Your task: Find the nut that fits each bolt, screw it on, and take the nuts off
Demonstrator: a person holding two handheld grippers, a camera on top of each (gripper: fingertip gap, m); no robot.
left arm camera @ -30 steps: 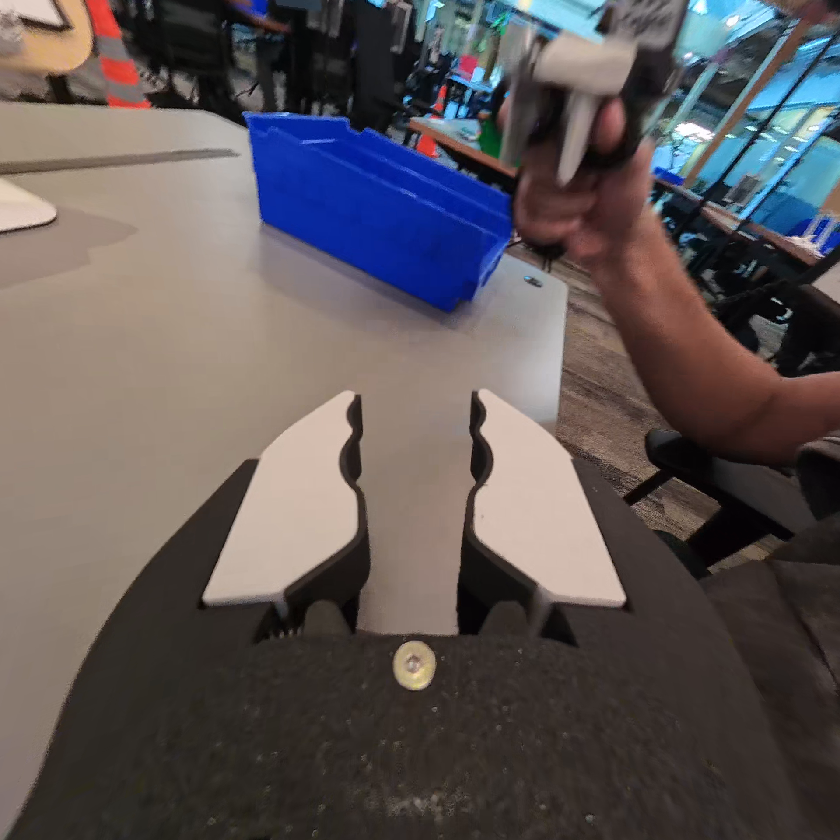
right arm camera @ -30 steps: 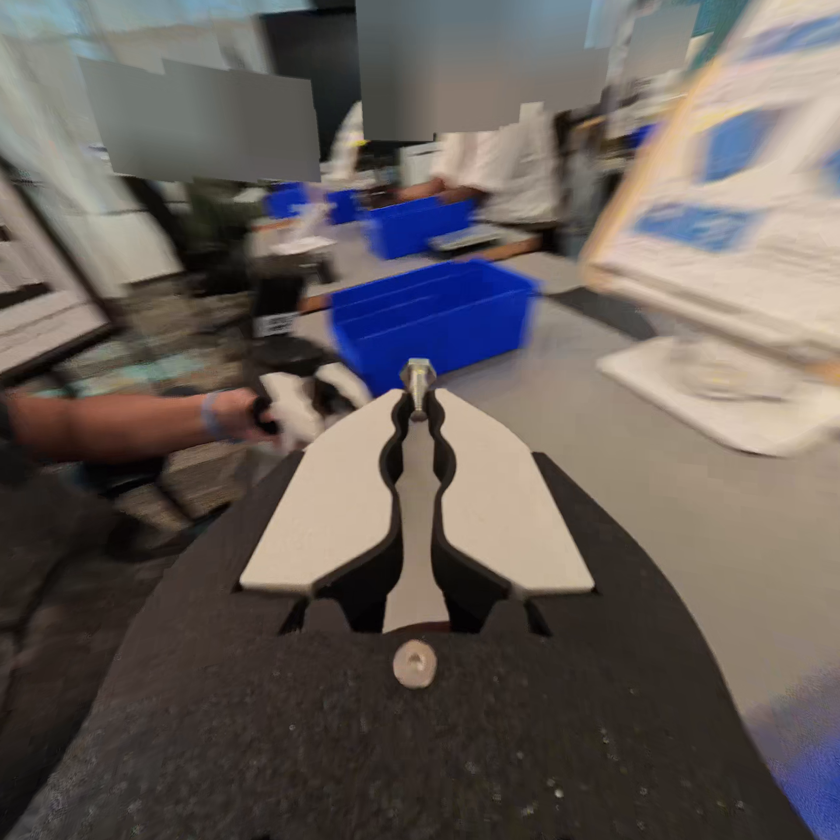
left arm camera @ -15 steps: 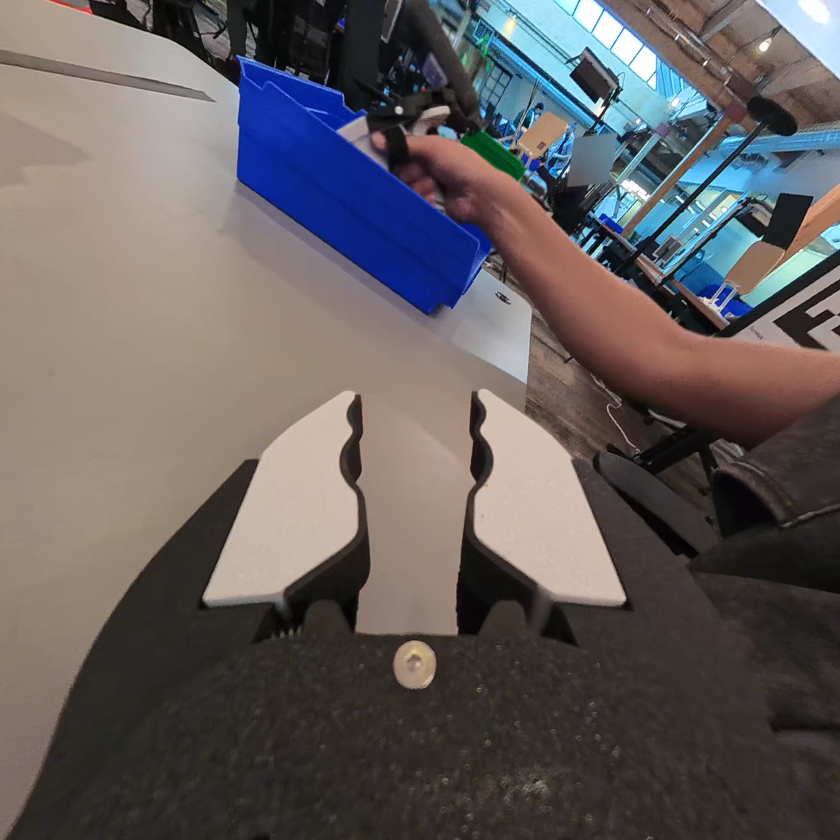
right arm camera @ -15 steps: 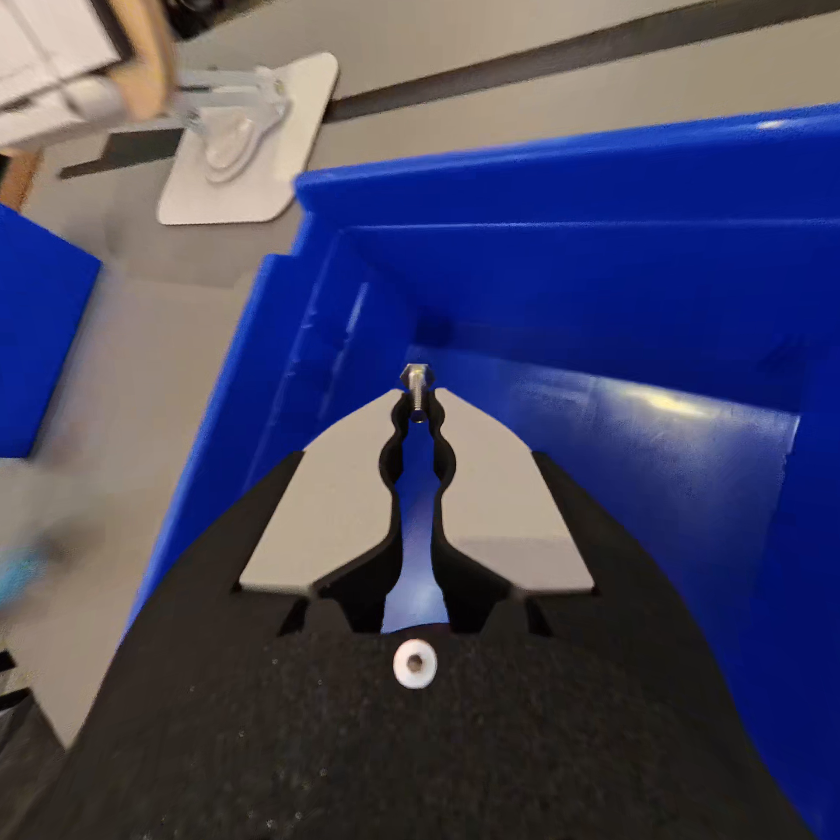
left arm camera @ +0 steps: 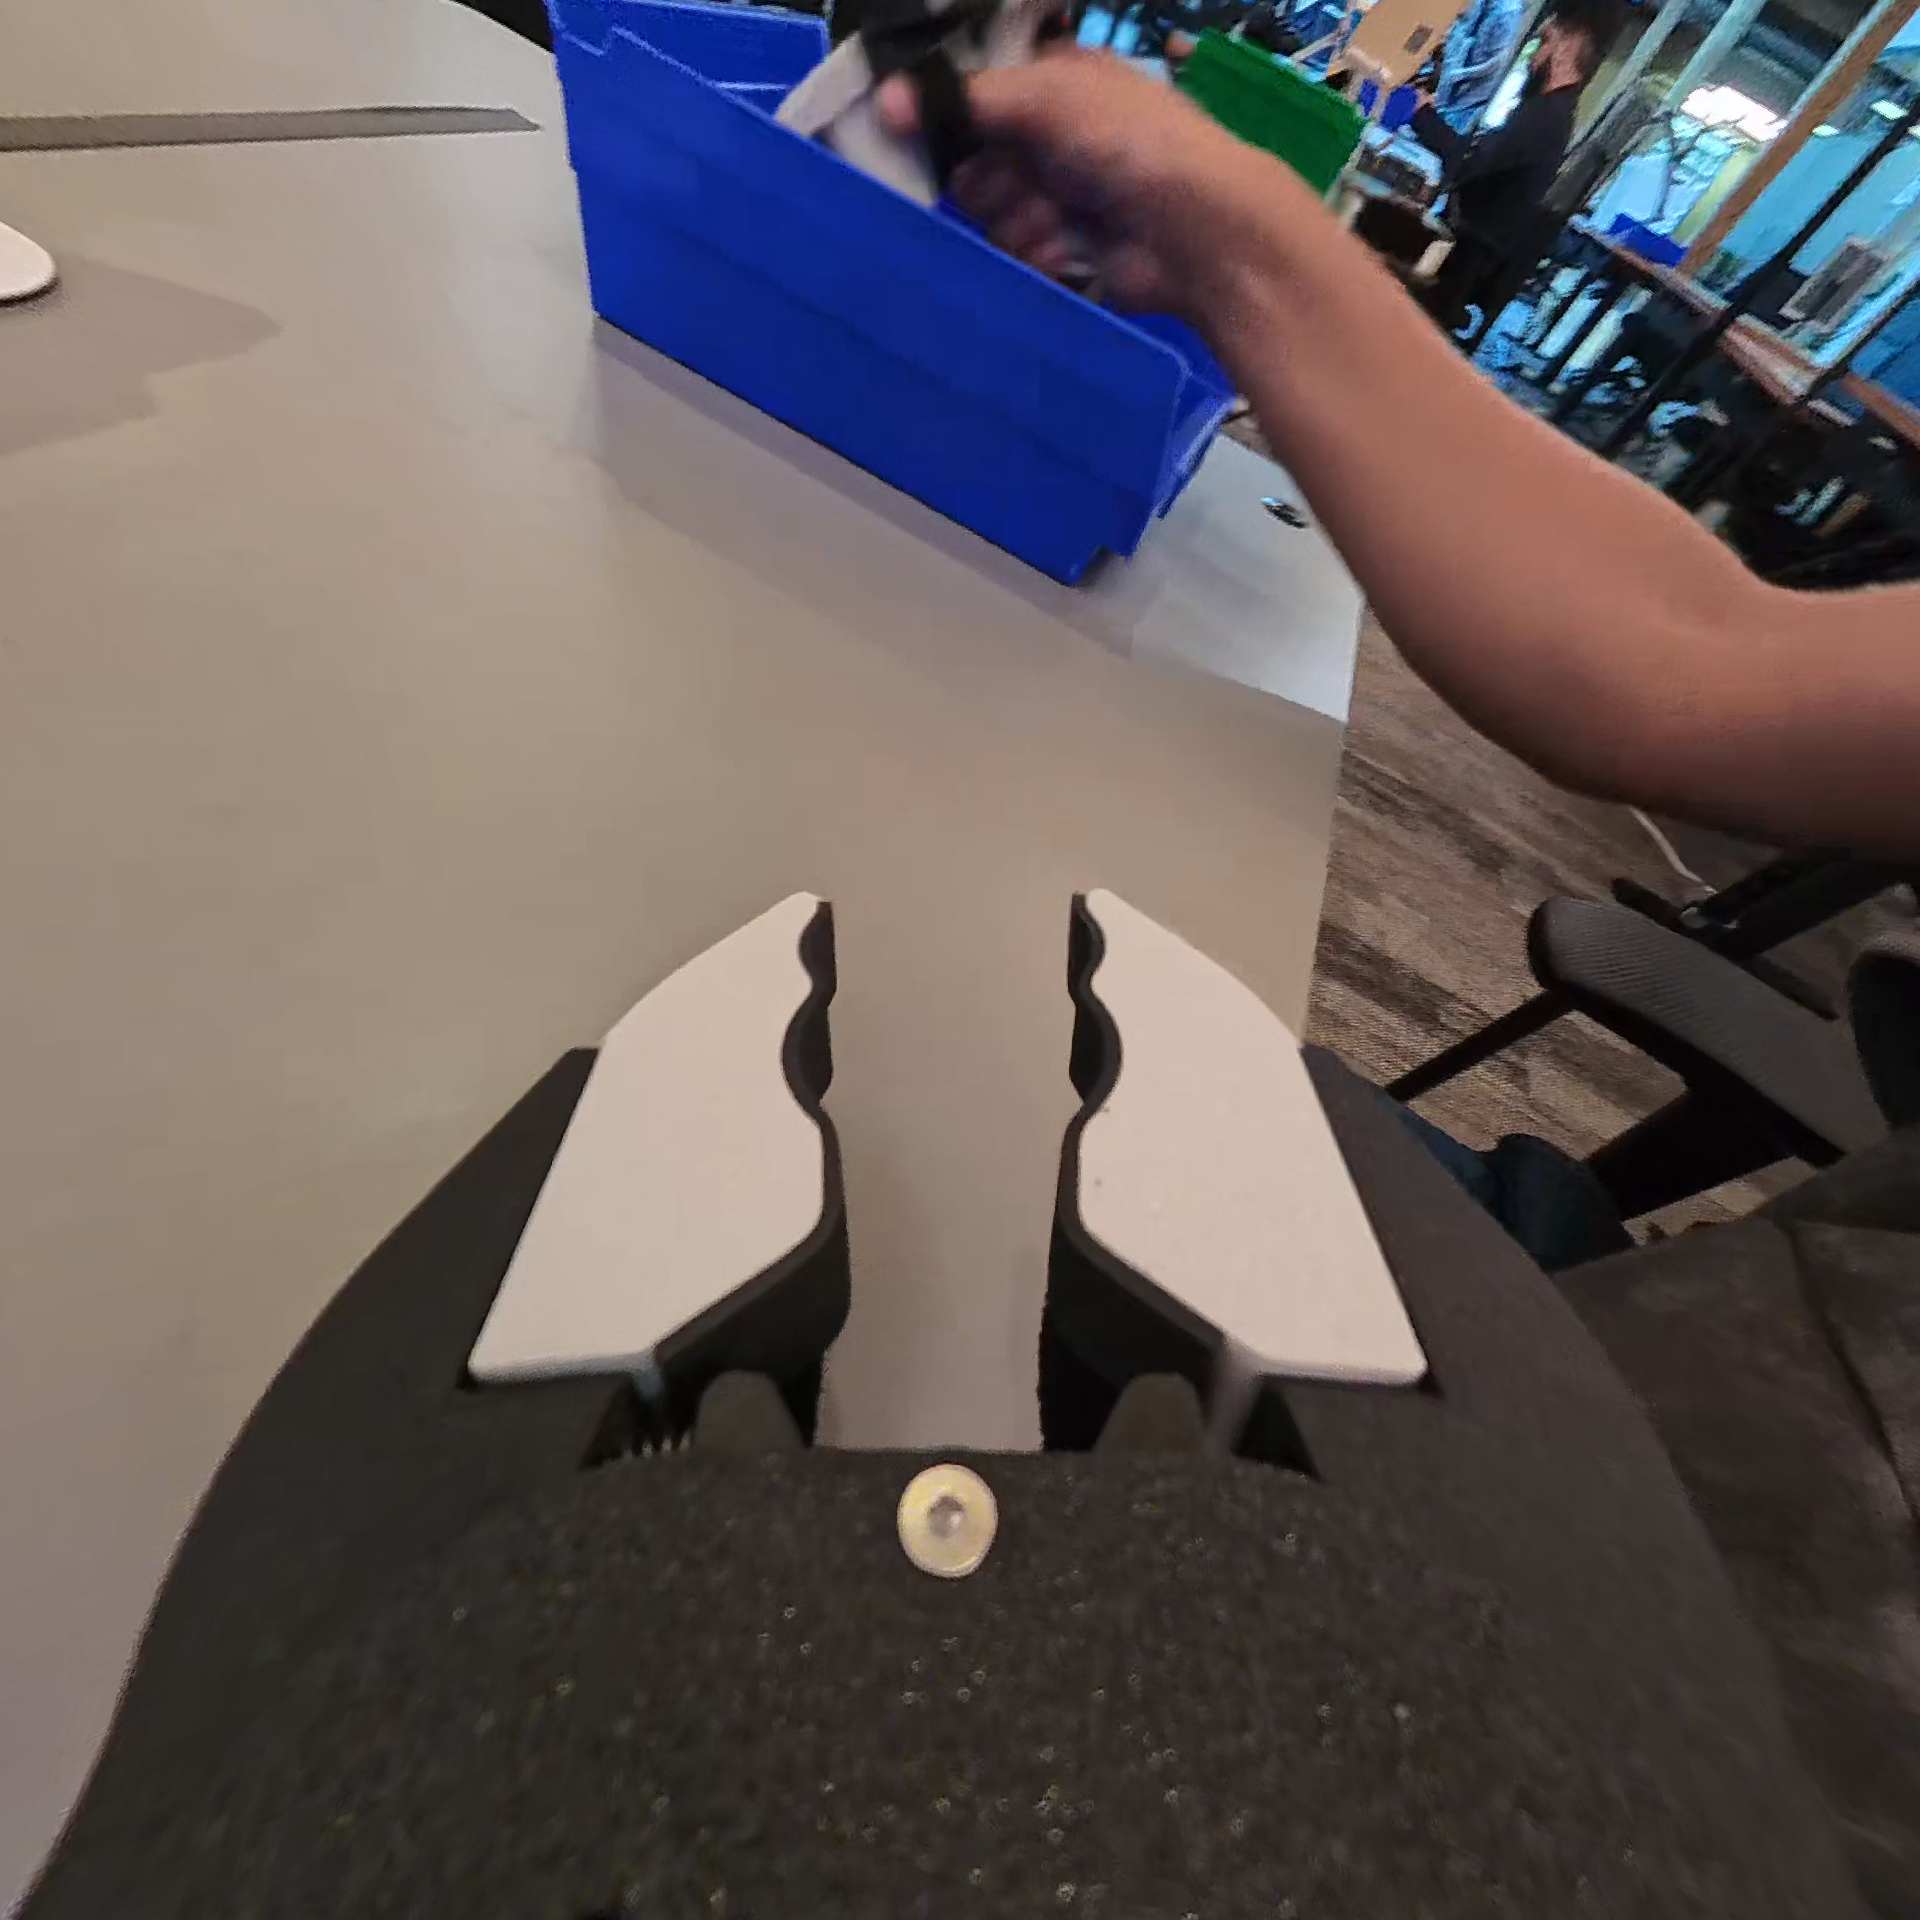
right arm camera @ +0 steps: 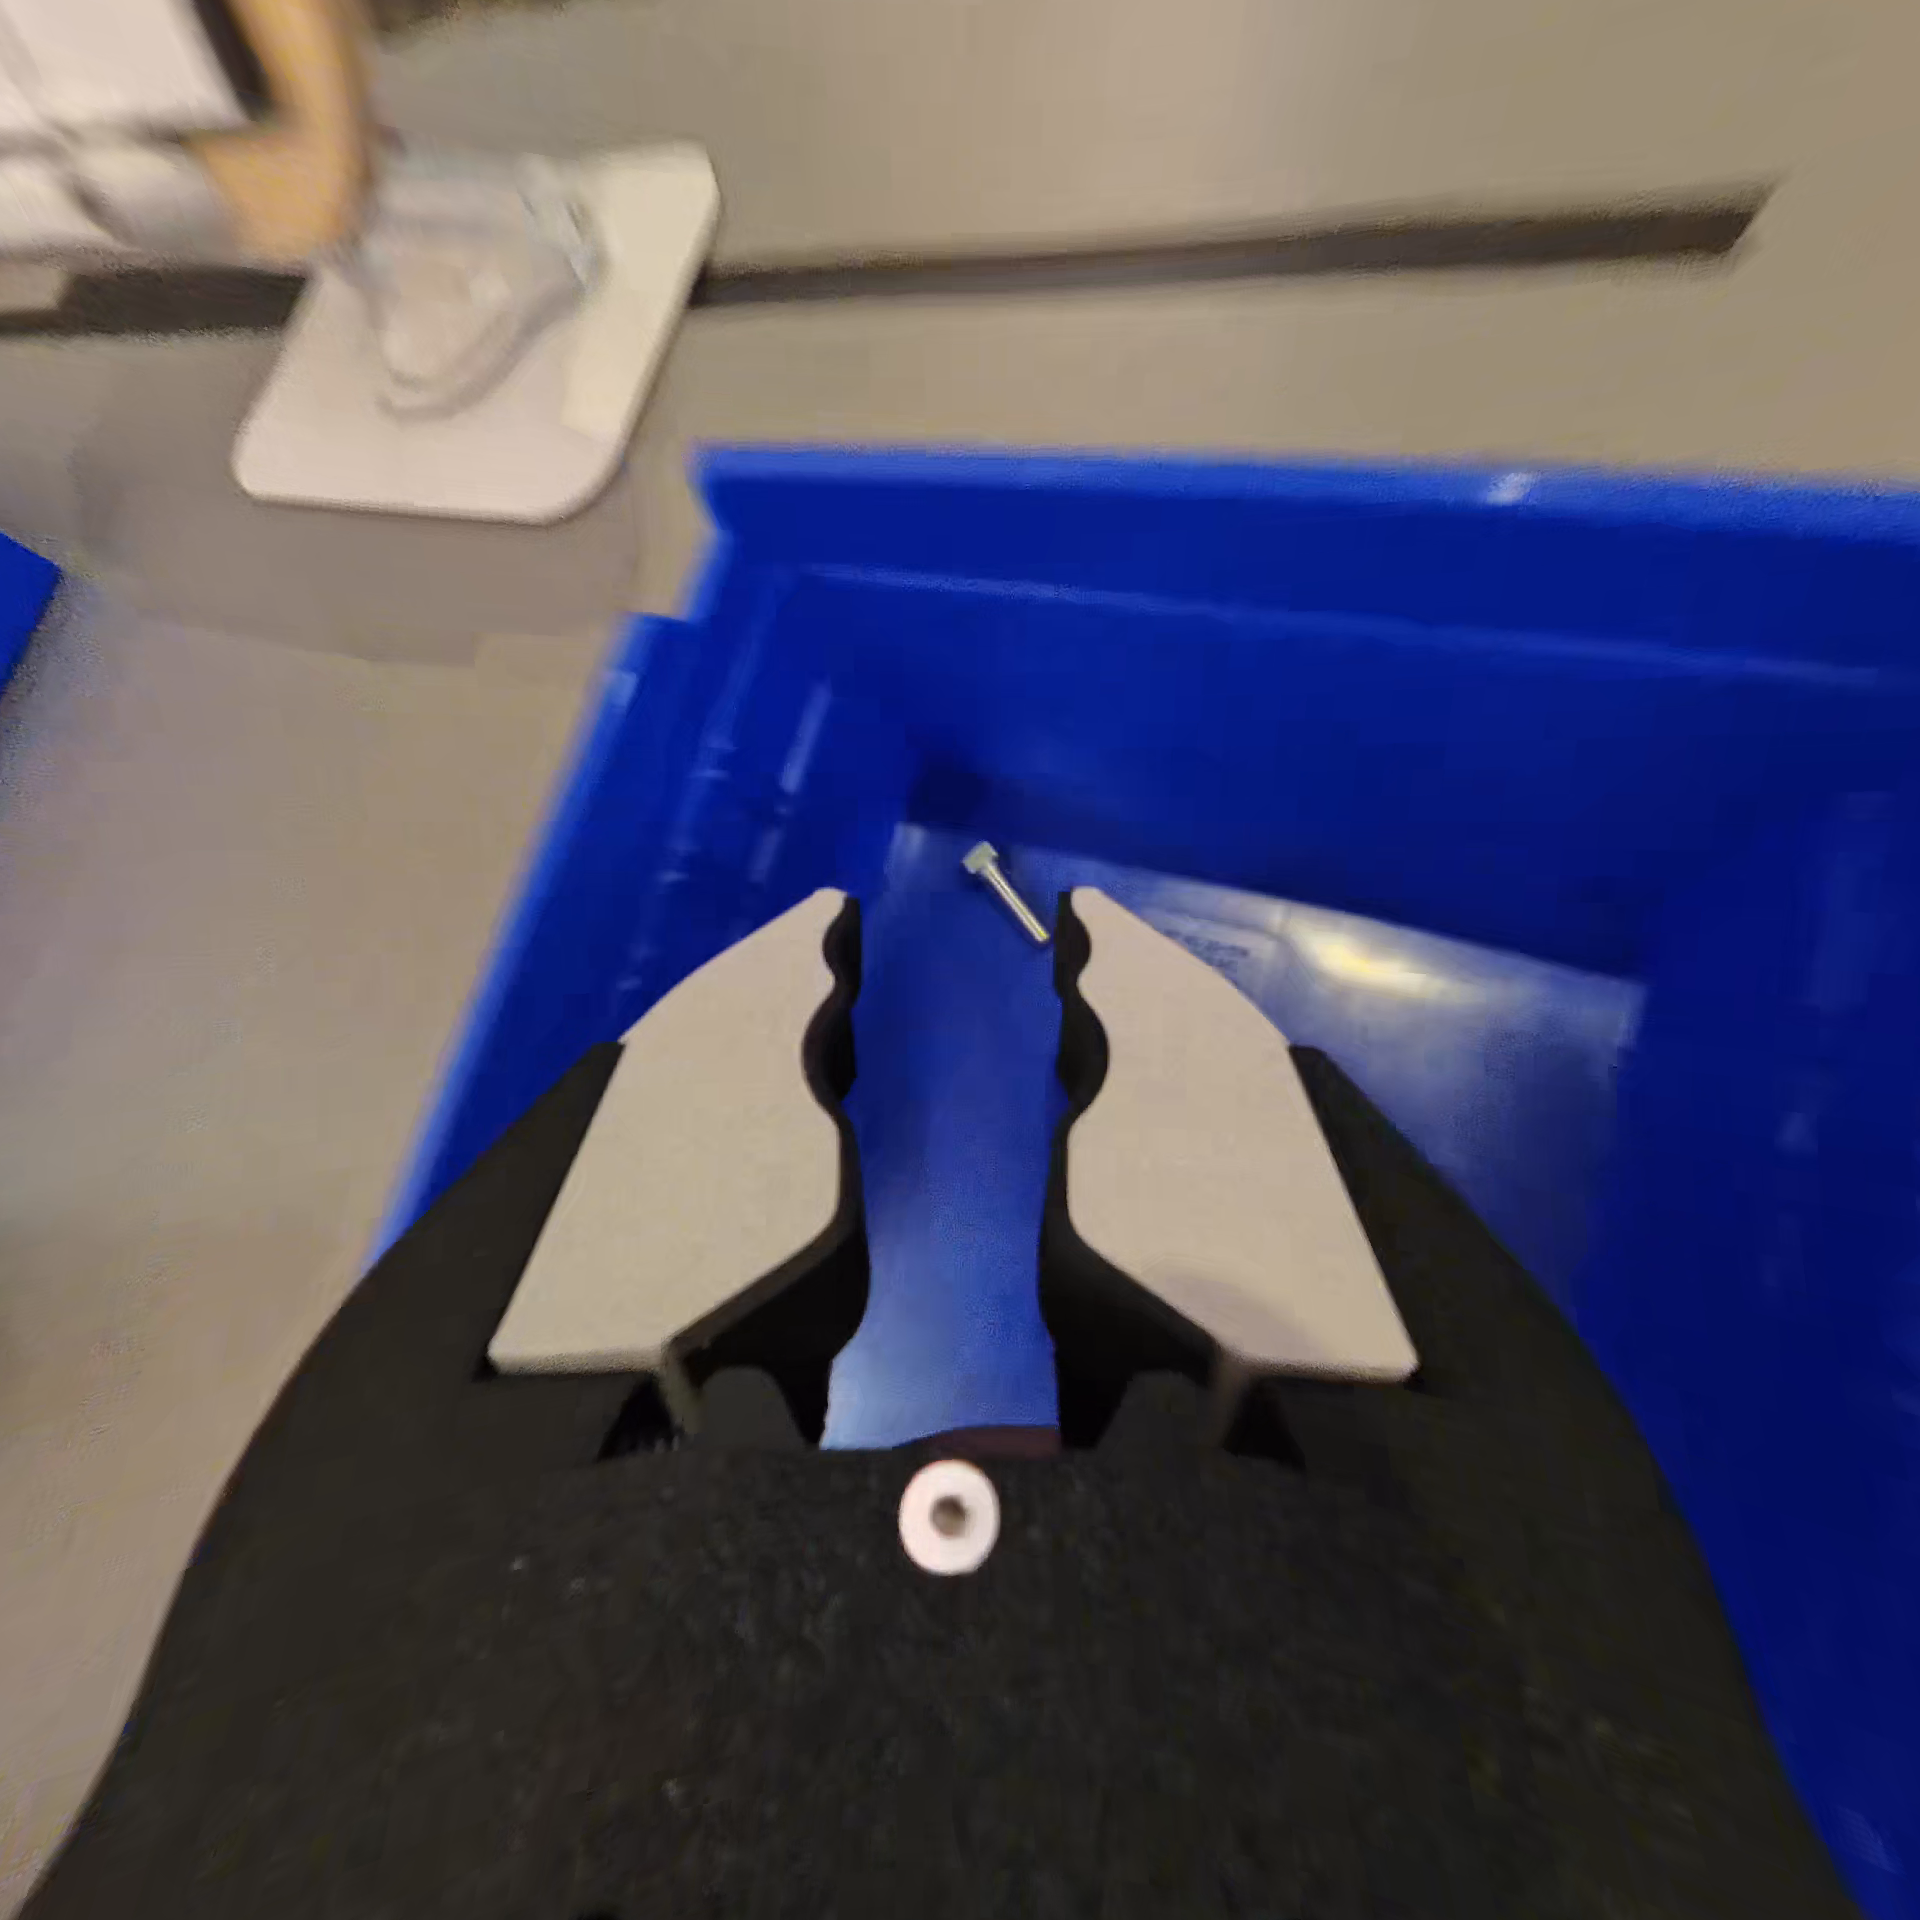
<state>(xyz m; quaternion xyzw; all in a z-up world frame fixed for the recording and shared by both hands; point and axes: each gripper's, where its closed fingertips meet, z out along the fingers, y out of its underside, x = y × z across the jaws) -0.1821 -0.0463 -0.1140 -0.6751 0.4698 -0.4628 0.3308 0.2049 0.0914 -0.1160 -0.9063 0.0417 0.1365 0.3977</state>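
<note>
The left tongs [left arm camera: 951, 914] hover spread and empty over the grey surface [left arm camera: 416, 675], well short of the blue bin [left arm camera: 883, 343]. The right tongs [right arm camera: 956, 904] are spread too, pointing down into the bin [right arm camera: 1351, 748], where a small bolt [right arm camera: 1006, 894] lies loose near the far corner, just beyond the fingertips.

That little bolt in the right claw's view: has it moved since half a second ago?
Yes. The bolt has left the right claw, which now stands open, and lies loose in the blue bin, near its far corner.
</note>
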